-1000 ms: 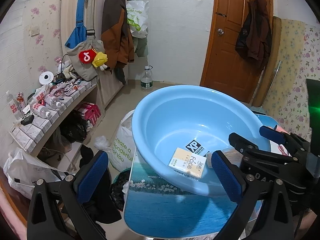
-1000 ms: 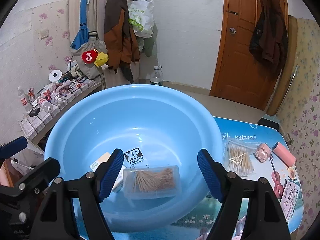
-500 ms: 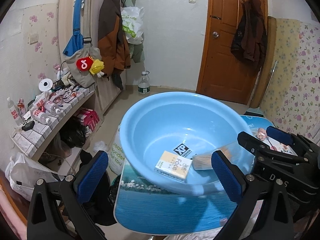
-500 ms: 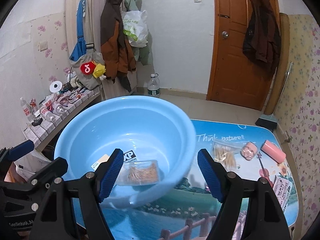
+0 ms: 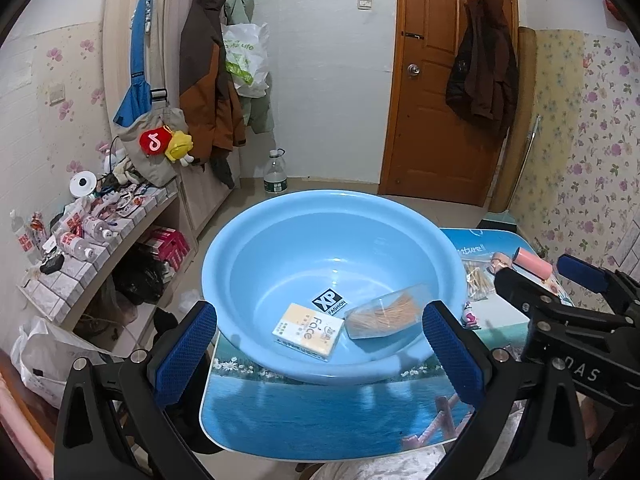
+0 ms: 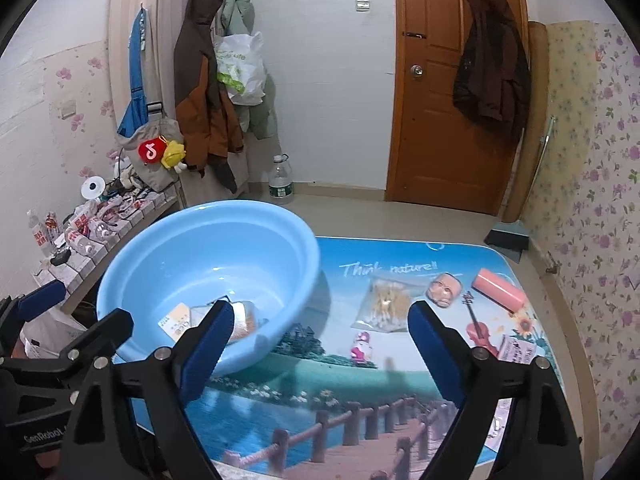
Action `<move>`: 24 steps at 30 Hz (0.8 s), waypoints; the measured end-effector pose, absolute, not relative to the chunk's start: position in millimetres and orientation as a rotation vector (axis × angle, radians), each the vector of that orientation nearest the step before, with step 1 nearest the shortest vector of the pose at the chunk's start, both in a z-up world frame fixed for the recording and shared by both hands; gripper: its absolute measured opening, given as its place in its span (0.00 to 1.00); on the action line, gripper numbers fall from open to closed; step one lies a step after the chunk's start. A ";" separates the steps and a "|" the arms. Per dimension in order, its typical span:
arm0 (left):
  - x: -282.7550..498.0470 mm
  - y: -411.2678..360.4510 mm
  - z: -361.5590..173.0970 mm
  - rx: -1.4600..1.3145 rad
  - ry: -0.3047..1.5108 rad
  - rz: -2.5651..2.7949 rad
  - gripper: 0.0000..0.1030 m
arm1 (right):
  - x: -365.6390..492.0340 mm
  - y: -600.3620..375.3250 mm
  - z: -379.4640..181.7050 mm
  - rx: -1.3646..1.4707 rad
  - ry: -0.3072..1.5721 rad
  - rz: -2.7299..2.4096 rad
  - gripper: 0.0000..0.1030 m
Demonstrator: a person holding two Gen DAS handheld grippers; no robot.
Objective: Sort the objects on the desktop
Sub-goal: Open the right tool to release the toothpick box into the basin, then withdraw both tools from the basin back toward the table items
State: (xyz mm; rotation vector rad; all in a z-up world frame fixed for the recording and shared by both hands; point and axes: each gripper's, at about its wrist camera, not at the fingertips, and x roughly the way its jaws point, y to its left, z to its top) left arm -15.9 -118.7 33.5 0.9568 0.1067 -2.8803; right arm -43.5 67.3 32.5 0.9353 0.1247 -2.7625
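We hold our left gripper (image 5: 320, 356) with its two blue fingers (image 5: 186, 354) far apart, and nothing is between them. Just past these fingers sits the big blue basin (image 5: 224, 264) on the picture table (image 5: 320, 416). Inside the basin, ahead of the fingers, lies a yellow tissue pack (image 5: 308, 331), and beside it, nearer the right finger, a clear box of toothpicks (image 5: 384, 316). Our right gripper (image 6: 320, 352) is opening its jaws, and nothing is between them either. Its left finger (image 6: 208, 350) is in front of the basin's near rim. Ahead, between its two fingers, stands a small pink toy (image 6: 361, 346), and farther on lies a bag of cotton swabs (image 6: 386, 302). Past the right finger lie a little doll head (image 6: 444, 289) and a pink roll (image 6: 498, 290).
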 end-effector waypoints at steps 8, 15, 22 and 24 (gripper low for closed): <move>-13.9 -110.3 38.1 0.947 0.109 -2.881 1.00 | -36.2 86.7 35.3 0.943 0.135 -2.792 0.87; -13.2 -94.5 40.4 0.948 0.082 -2.909 1.00 | -35.3 94.0 40.8 0.945 0.117 -2.809 0.87; -11.6 -85.9 43.9 0.940 0.069 -2.913 1.00 | -32.5 97.2 43.9 0.939 0.108 -2.815 0.87; -11.3 -85.6 44.6 0.940 0.067 -2.915 1.00 | -31.6 97.4 44.4 0.941 0.105 -2.814 0.87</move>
